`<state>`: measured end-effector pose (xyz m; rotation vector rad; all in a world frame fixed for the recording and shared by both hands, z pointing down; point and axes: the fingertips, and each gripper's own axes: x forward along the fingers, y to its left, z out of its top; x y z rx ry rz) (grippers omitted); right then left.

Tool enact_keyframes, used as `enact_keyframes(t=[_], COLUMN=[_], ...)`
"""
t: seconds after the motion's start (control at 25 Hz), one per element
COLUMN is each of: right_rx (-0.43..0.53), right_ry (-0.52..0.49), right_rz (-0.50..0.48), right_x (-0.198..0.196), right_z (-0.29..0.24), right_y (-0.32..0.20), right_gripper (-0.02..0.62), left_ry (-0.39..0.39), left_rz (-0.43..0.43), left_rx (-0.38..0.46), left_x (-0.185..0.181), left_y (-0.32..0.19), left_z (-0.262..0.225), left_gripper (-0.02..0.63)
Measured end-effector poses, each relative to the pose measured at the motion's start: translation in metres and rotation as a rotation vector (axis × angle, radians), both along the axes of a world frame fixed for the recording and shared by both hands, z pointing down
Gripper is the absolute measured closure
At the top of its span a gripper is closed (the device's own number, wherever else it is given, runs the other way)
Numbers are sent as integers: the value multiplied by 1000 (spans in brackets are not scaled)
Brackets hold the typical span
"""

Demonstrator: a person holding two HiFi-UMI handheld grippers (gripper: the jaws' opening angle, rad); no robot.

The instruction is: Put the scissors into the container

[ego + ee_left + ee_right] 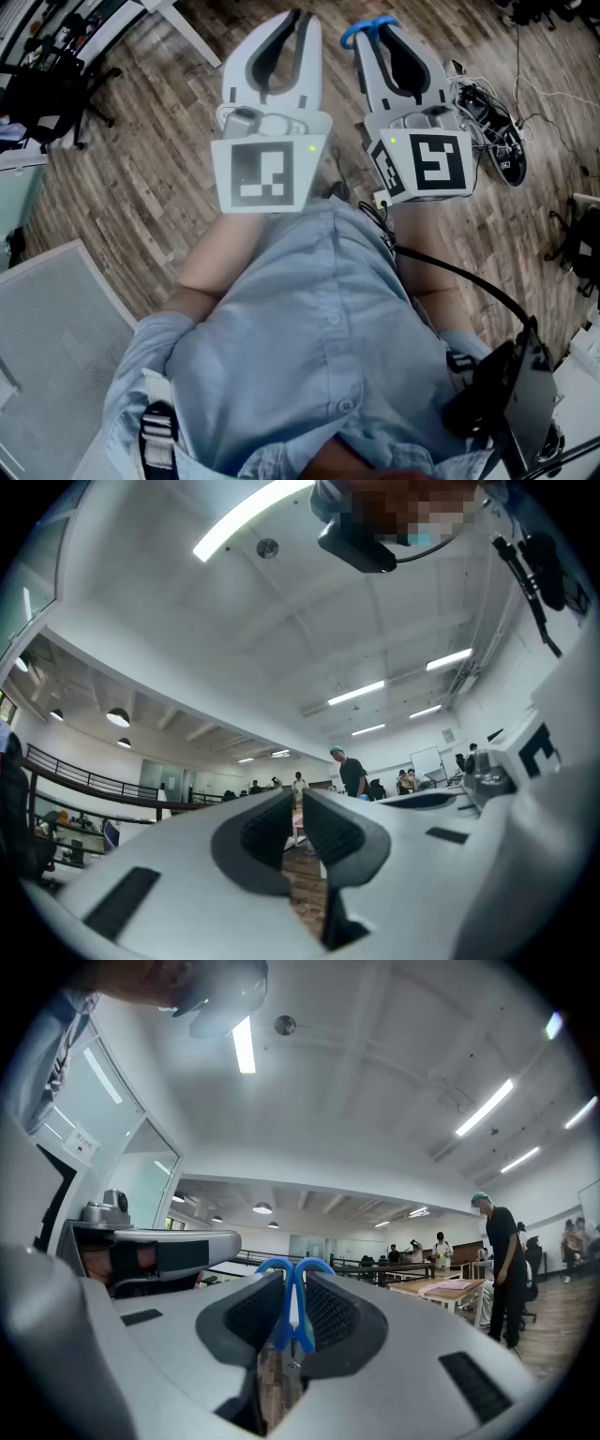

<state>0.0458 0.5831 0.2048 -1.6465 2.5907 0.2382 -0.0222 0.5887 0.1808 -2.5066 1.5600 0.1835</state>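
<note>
Both grippers are held up in front of the person's chest and point away over the wood floor. My right gripper (377, 28) (293, 1288) is shut on blue-handled scissors (362, 30) (292, 1312); the two handle loops stick out past the fingertips, and the blades are hidden between the jaws. My left gripper (298, 19) (298, 803) is shut with nothing between its dark pads. The two grippers sit side by side, a small gap apart. No container appears in any view.
A tangle of cables and black gear (489, 120) lies on the floor at the right. A grey mesh panel (56, 328) is at lower left and a black chair (47, 94) at upper left. A person in black (502, 1260) stands by wooden tables (441, 1288).
</note>
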Motion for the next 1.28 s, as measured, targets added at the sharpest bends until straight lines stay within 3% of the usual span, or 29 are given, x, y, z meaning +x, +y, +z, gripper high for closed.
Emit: enact_keyframes(t=[0.6, 1.04, 1.28], right_rx=[51, -18, -65], right_ry=[-23, -42, -48], right_rz=[-17, -79, -79], right_x=[44, 62, 50], right_z=[-4, 14, 34], right_y=[-8, -43, -90], right_gripper=[514, 514, 514], left_ry=[9, 0, -7], left_rz=[-2, -39, -32], left_rx=[25, -23, -60], left_x=[47, 65, 54], left_y=[-17, -48, -99], left_z=[2, 20, 38], left_gripper=[566, 566, 566])
